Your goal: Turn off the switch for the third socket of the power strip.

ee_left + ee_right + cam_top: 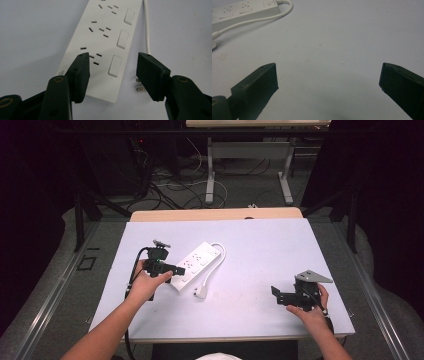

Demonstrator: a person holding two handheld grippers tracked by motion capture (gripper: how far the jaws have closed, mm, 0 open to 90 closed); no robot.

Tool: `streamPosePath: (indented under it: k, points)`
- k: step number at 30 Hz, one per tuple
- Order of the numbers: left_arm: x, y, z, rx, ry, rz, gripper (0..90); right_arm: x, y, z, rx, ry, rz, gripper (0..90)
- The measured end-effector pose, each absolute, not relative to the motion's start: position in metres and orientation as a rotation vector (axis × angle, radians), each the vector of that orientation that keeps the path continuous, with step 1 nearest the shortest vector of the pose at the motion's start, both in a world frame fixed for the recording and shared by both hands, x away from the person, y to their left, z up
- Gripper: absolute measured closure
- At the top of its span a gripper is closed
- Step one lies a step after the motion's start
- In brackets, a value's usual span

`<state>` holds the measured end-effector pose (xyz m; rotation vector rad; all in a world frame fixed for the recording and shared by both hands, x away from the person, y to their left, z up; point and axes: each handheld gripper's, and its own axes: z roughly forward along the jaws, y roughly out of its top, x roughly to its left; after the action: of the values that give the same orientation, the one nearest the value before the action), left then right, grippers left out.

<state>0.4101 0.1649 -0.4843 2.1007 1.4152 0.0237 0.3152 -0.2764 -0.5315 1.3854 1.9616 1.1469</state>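
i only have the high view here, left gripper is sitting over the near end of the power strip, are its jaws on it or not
Observer: Not yet. In the left gripper view the left gripper is open, with the near end of the power strip between the jaws and a gap at the right jaw.
Operator: which part is between them
Observer: The nearest rocker switch and the socket slots beside it.
Operator: where is the plug
Observer: Its metal prongs lie on the table just inside the right jaw, off the strip.
Operator: right gripper doing anything
Observer: The right gripper is wide open over the bare table, nothing between its jaws.
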Motion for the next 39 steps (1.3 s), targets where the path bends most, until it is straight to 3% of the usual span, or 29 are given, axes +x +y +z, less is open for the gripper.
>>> streamPosePath:
  k: [39]
  points:
    - [0.425, 0.149, -0.507, 2.178, 1.5, -0.037, 79.6, 0.316, -0.277, -0.533, 1.373, 1.976, 1.139, 1.2]
